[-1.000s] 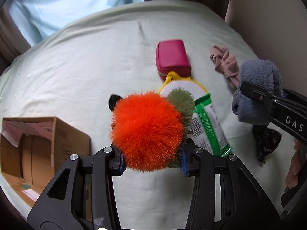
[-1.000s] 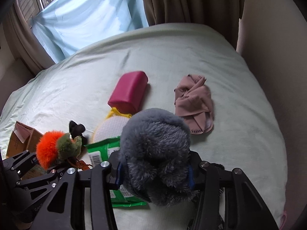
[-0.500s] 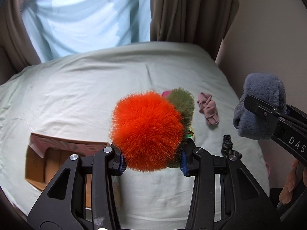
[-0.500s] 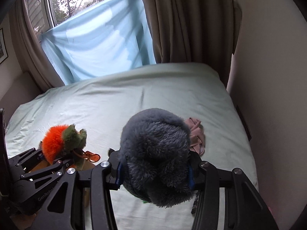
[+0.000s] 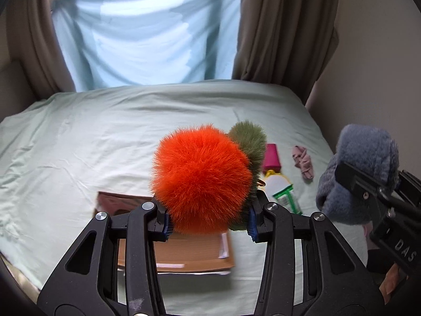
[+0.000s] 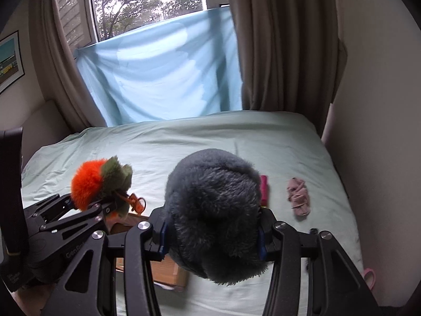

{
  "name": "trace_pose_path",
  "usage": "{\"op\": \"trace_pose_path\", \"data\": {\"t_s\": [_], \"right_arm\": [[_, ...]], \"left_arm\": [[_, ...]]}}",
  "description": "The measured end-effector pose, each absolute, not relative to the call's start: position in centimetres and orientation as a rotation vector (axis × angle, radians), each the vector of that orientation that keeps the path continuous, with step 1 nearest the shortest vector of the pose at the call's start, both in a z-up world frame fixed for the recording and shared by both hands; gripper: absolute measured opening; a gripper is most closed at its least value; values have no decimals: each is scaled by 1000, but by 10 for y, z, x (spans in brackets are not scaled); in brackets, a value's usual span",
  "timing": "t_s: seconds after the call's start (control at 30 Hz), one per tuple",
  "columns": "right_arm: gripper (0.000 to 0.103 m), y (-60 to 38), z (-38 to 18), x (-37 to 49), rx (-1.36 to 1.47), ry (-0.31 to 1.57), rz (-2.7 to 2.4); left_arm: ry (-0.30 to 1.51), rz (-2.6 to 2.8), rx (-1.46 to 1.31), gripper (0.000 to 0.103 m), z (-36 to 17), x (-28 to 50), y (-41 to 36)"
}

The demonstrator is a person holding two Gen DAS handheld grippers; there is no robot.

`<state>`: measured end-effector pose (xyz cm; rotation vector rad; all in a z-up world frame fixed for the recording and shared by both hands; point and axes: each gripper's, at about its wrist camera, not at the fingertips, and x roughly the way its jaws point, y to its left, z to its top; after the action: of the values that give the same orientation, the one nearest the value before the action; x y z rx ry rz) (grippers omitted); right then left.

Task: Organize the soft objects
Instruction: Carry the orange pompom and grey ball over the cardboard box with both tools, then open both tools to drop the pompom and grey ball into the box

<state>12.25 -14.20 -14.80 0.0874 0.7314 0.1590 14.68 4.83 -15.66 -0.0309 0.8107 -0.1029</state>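
While left gripper [image 5: 208, 222] pinches orange pompom [image 5: 200, 181], right gripper [image 6: 211, 237] clamps grey plush [image 6: 213, 210]; cardboard box [image 5: 189, 252] mostly hidden, perhaps open.

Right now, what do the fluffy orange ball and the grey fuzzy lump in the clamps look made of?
The fluffy orange ball looks like long-pile faux fur: fine hairs stand out around its edge. The grey fuzzy lump looks like short curly plush or fleece, matte and nubbly. Both are probably synthetic, though that is uncertain.
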Motion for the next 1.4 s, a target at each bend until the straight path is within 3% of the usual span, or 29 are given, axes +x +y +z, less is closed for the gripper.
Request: {"op": "trace_pose_path", "data": {"t_s": [0.47,0.9,1.4], "right_arm": [[45,5,-202,145,88,882,203],[45,35,-325,207,196,1248,119],[45,38,-412,260,243,1491,98]], "left_arm": [[1019,-73,17,38,-248,178,190],[1314,-110,62,38,-369,215,212],[1502,-151,99,38,-435,245,186]]}}
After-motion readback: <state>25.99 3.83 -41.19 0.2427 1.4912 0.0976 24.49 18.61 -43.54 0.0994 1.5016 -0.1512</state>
